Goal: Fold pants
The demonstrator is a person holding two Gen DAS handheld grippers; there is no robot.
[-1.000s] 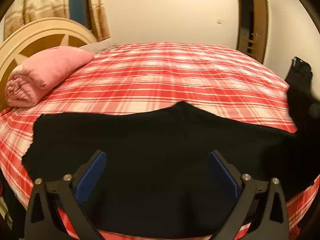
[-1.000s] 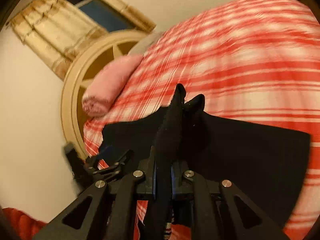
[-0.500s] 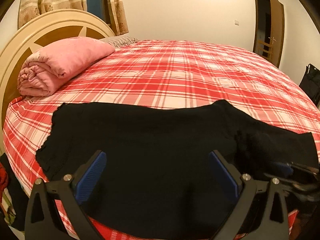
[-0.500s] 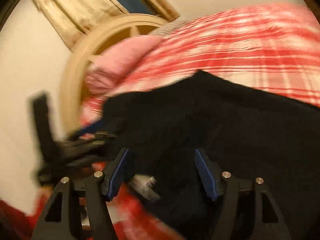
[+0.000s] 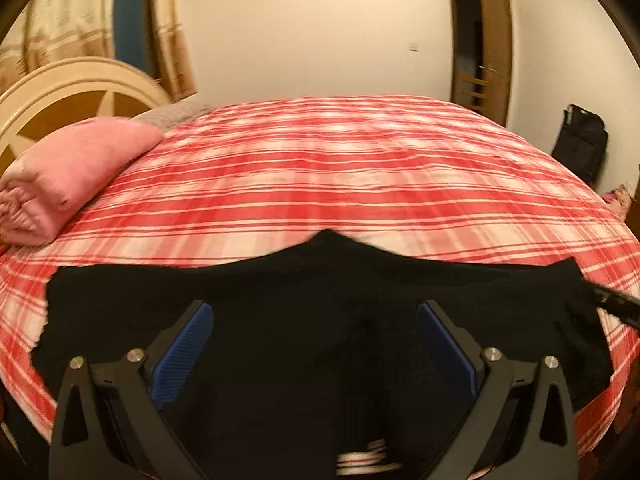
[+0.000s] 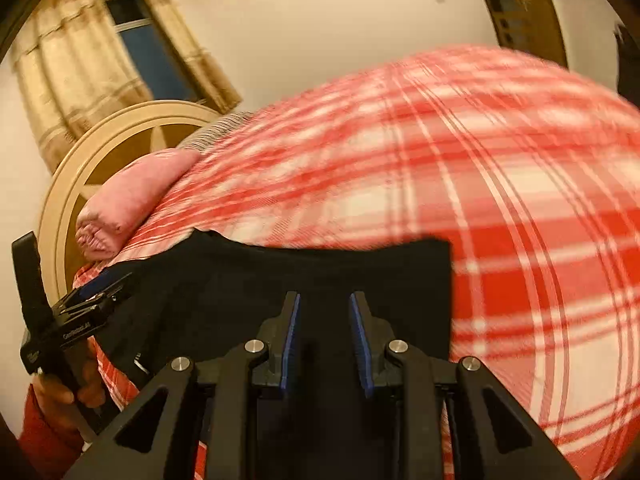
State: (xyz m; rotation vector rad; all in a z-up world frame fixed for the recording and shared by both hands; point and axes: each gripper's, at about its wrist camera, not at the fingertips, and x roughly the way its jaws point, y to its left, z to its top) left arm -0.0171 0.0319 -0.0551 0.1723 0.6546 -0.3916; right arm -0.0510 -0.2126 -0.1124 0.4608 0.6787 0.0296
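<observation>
Pants lie spread along the bed's near edge for folding; left gripper hovers with jaws spread, right gripper above them is closing, pinching nothing.

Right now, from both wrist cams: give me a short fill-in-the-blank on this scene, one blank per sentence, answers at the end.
1. The pants spread on the bed are ____ in colour.
2. The bedspread has a red and white ____ pattern.
3. The rolled blanket near the headboard is ____.
4. The left gripper holds its jaws ____, with nothing clamped.

Answers: black; plaid; pink; open
</observation>
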